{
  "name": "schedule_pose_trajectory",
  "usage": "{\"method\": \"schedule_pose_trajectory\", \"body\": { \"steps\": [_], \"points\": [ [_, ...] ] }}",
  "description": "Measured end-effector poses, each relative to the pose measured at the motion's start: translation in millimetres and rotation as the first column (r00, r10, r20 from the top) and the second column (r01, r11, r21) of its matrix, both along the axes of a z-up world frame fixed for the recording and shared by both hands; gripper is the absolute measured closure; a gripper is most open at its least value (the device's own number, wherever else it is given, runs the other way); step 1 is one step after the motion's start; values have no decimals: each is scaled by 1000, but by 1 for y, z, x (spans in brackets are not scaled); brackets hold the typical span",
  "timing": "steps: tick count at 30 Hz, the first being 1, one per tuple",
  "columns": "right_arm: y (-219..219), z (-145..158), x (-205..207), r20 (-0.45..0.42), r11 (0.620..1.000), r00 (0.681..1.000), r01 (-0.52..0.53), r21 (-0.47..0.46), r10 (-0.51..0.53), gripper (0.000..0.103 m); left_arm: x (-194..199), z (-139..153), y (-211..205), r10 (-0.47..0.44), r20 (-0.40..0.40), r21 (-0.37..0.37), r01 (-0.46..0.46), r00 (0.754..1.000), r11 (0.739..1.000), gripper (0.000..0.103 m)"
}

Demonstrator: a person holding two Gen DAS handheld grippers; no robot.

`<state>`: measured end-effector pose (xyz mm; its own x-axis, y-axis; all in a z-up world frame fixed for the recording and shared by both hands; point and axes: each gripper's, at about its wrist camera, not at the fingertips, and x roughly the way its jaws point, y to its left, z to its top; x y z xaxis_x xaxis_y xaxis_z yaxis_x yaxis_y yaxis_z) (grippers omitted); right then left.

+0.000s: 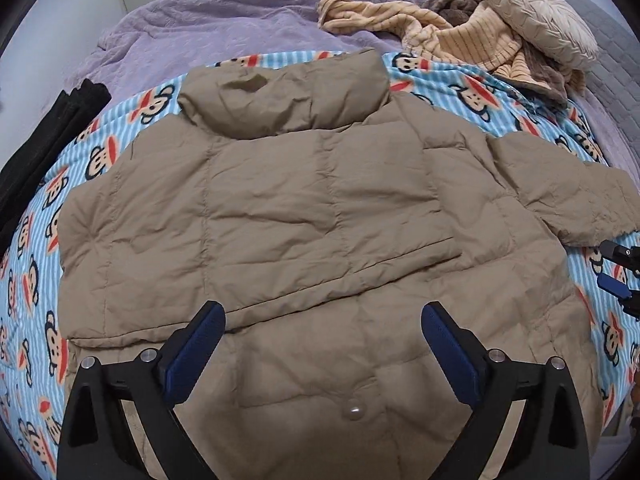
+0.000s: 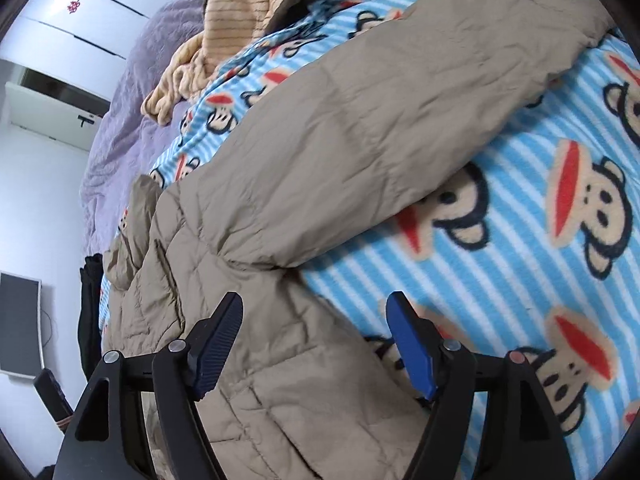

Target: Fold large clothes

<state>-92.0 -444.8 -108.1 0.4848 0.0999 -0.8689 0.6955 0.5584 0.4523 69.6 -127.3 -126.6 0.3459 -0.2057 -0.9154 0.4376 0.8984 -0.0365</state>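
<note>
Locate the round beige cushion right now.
Left wrist view, top right: the round cushion sits on the striped beige garment, beyond the tan jacket's collar.

One tan puffer jacket [image 1: 304,216], one monkey-print blanket [image 1: 36,280], one round cushion [image 1: 532,16], two tools [image 1: 322,320]

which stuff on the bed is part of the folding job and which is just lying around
Part of the job:
tan puffer jacket, spread flat
its outstretched sleeve
left gripper, open above the hem
right gripper, open at the jacket's side

Just lying about:
monkey-print blanket under the jacket
striped beige garment
round cushion
black clothing
purple bedspread
</note>
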Motion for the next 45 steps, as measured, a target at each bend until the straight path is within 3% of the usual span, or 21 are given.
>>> {"method": "schedule_pose_trajectory", "body": {
  "steps": [4,7,12,21,24,28,30,31,32,34,38,42,45],
  "points": [
    [-32,0,-18,16,998,997,69,7,-69,23,-5,0,-21,-20,-16,12,20,1000,1000,4],
    [-54,1,-28,43,994,994,105,-11,-104,13,-8,-1,-34,-25,-18,20,25,1000,999,4],
    [-99,-1,-40,66,979,977,205,-21,-203,13,-9,-6,-54,-6,-62,-3,5,998,1000,4],
    [-182,-17,-40,153,914,906,370,167,-394,12,-9,-9,-87,15,-85,-28,-18,996,999,4],
    [-198,-17,-36,200,890,877,389,236,-436,12,-10,-10,-92,-9,-111,-47,4,994,999,4],
    [-206,-24,-30,186,854,855,415,314,-483,12,-8,-5,-89,3,-100,-66,-9,995,998,4],
    [-207,-29,-26,177,834,848,416,362,-499,18,-5,-1,-84,21,-91,-72,-28,996,997,4],
    [-206,-31,-25,174,830,848,413,375,-500,33,-3,1,-80,29,-86,-72,-36,996,997,4],
    [-206,-32,-22,173,829,850,407,384,-497,63,-1,3,-77,39,-80,-70,-44,996,997,4],
    [-203,-32,-16,185,829,854,386,404,-487,92,3,6,-69,54,-64,-68,-59,996,996,4],
    [-186,-8,7,243,883,876,327,338,-417,93,11,11,-51,89,-29,-61,-91,996,994,4],
    [-149,34,54,315,964,921,168,208,-228,93,20,11,-29,139,-17,-66,-140,990,988,4],
    [-102,65,99,348,997,937,0,72,-25,93,25,11,-10,176,-9,-68,-176,984,982,4]
  ]
}}
